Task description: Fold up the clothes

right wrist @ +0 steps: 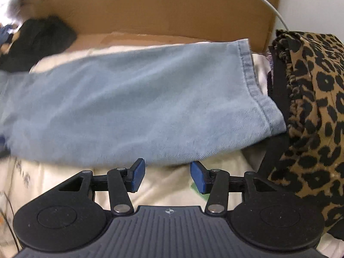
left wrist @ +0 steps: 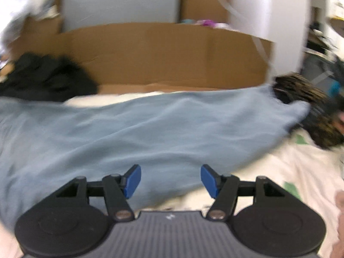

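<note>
My left gripper (left wrist: 171, 179) stands wide with nothing between its pads, poised over the near edge of the light blue jeans (left wrist: 139, 129). My right gripper (right wrist: 167, 175) is open too and empty. The jeans lie flat across the cream bedsheet (right wrist: 172, 185), hem at the right against a leopard-print garment (right wrist: 311, 107); a cardboard box (right wrist: 161, 10) stands beyond.

blue jeans (right wrist: 139, 101), leopard-print garment (right wrist: 311, 107), jaws apart
</note>
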`<state>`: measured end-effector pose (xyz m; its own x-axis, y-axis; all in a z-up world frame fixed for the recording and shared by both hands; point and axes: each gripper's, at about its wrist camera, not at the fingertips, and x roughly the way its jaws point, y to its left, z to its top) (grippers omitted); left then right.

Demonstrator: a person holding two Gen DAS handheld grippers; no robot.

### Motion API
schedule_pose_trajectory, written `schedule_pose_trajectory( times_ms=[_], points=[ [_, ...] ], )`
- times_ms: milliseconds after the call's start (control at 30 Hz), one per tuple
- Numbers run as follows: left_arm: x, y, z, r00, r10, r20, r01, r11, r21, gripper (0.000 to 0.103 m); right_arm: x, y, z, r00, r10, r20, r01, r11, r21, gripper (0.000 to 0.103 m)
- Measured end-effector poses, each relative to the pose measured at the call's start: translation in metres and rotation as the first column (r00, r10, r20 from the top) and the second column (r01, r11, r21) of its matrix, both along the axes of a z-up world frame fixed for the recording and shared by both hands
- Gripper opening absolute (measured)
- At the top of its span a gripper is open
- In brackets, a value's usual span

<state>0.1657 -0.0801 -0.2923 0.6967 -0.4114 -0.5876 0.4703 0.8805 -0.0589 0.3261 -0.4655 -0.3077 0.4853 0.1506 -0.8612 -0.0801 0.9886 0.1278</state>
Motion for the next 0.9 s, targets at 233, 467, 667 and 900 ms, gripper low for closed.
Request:
schedule_pose_trajectory(
  times_ms=[233,467,667,900],
  points=[
    [-0.010,-0.022,-0.011,0.979,-0.195,-0.056,0.196,0.981,0.007,0.065,0.017,0.007,0.025,0.997,0.026,0.072,-0.025,1.000,-0.017,0.022],
    [-0.003,-0.022,-0.032,0.969,-0.195,-0.153,0.201,0.979,0.026,0.065,0.043,0.008,0.041,0.993,0.005,0.121,-0.005,1.000,0.000,0.001],
    [0.010,-0.007,-0.029,0.987,-0.133,-0.095,0.138,0.989,0.059,0.065,0.047,0.001,0.051,0.987,-0.016,0.157,0.016,1.000,0.001,0.001],
    [0.023,0.014,-0.014,0.998,-0.065,-0.013,0.065,0.998,0.011,0.064,0.039,0.002,0.028,0.997,-0.017,0.072,0.016,1.000,0.007,0.004]
  ],
)
